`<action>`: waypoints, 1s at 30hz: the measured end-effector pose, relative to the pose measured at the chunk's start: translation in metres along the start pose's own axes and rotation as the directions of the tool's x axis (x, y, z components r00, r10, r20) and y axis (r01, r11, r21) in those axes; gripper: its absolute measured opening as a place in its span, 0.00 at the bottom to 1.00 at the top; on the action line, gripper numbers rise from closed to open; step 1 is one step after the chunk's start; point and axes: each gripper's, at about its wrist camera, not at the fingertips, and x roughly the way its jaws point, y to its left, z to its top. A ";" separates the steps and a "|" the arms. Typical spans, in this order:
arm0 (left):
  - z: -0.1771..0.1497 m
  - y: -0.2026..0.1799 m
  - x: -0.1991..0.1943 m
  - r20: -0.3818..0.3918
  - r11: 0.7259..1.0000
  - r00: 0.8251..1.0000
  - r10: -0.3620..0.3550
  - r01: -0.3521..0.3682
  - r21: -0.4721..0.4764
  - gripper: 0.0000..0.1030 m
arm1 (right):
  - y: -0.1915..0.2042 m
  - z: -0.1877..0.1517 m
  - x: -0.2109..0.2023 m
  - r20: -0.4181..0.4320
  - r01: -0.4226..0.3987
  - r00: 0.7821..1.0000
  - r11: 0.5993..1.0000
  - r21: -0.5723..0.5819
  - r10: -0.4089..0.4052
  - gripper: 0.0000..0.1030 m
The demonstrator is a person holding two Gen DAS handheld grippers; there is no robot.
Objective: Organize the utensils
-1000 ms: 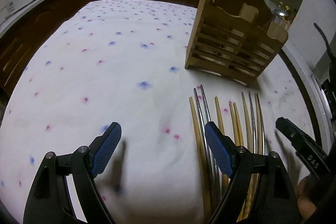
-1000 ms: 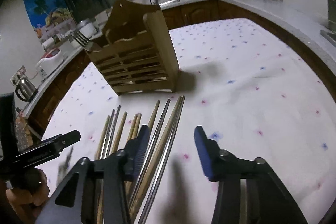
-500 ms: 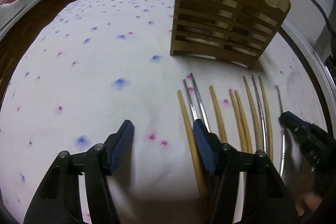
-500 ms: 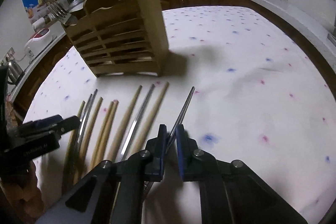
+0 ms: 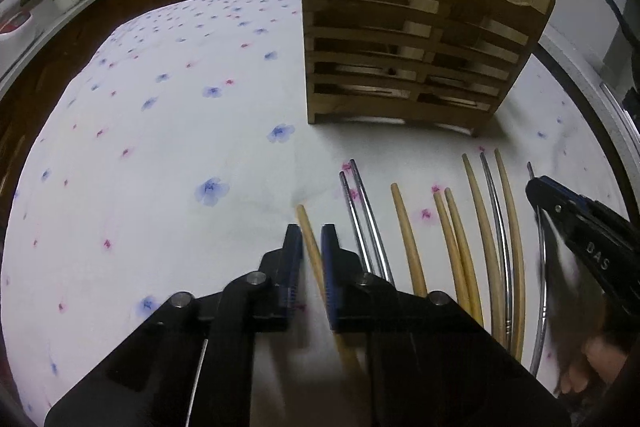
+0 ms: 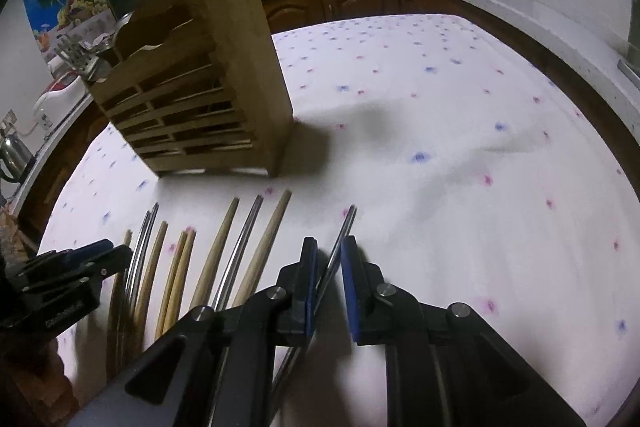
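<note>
A wooden rack (image 5: 404,67) stands on the flowered cloth (image 5: 160,147). Forks (image 6: 76,55) stick up out of its far slot; what else is inside is too dark to tell. Chopsticks lie in a row on the cloth in front of it. The left gripper (image 5: 311,247) has just squeezed in on a wood chopstick (image 5: 310,239) at the left end. The right gripper (image 6: 330,259) is nearly closed around a metal chopstick (image 6: 344,227) at the right end.

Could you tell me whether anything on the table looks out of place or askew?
Nothing is spilled or damaged. The chopsticks lie unsorted on the tablecloth, wooden and metal mixed, outside the wooden holder.
</note>
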 end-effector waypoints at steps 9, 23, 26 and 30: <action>-0.010 0.028 -0.032 0.046 0.988 0.994 -0.099 0.104 -0.114 0.04 | -0.003 -0.004 -0.024 0.022 -0.077 0.997 0.996 0.035 0.077 0.04; -0.023 0.059 -0.139 0.237 0.958 0.948 -0.212 0.250 -0.142 0.04 | 0.012 -0.004 -0.151 0.247 -0.245 0.939 0.969 -0.005 0.239 0.04; -0.022 0.063 -0.154 0.264 0.949 0.936 -0.233 0.278 -0.149 0.04 | 0.014 -0.001 -0.168 0.281 -0.264 0.925 0.964 -0.012 0.257 0.04; -0.019 0.065 -0.179 0.318 0.945 0.917 -0.239 0.295 -0.141 0.04 | 0.017 0.004 -0.188 0.329 -0.261 0.908 0.965 -0.034 0.257 0.04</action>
